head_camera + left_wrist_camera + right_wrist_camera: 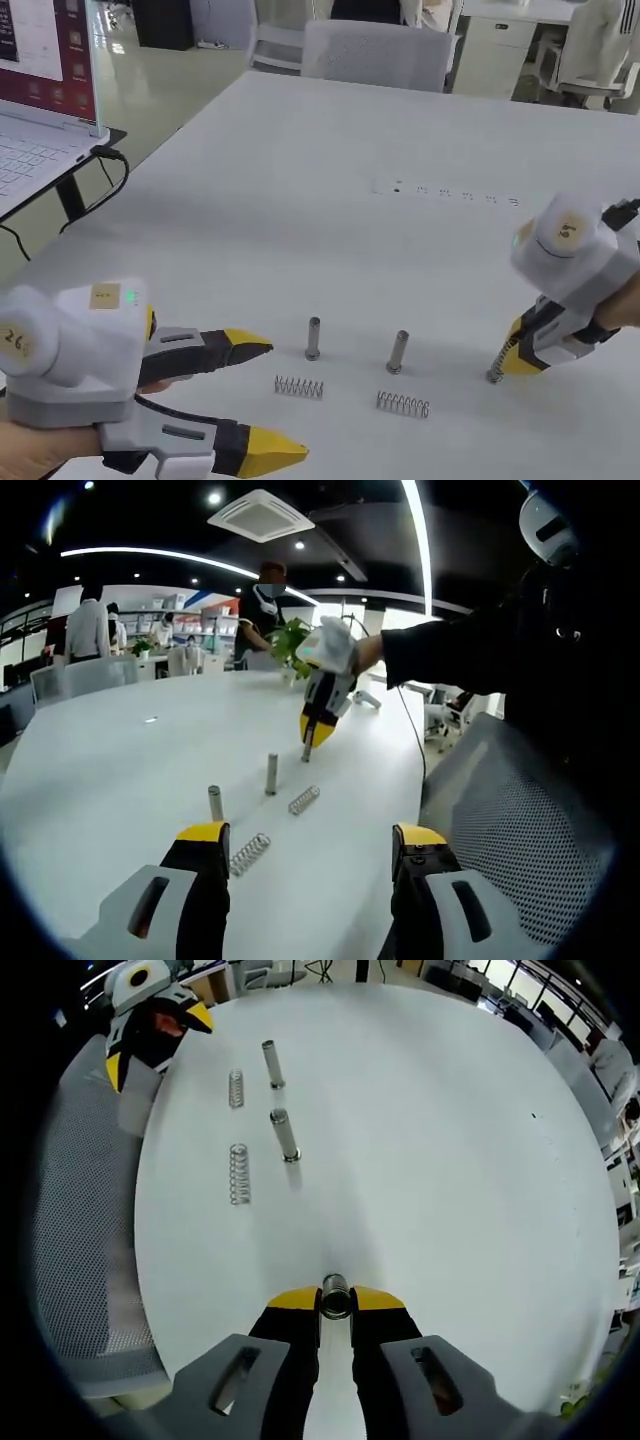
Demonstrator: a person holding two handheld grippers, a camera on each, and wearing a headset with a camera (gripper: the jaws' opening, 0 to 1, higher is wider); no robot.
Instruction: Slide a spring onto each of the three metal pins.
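Note:
Two bare metal pins (313, 338) (398, 352) stand upright on the white table (330, 190). In front of them lie two loose springs (299, 387) (403, 404). My left gripper (288, 400) hovers open at the near left, level with the left spring, holding nothing. From the left gripper view (312, 840) the pins (215, 802) (271, 773) and springs (250, 853) (304, 799) lie ahead of it. To the right, my right gripper (512, 362) is shut on a third spring (503, 353), tilted over the third pin (494, 376). The spring's round end (335, 1297) shows between the right gripper's yellow tips.
An open laptop (40, 90) with a cable sits on a stand at the far left. A grey chair (375, 55) stands behind the table's far edge. Several people stand in the room beyond the table (260, 610).

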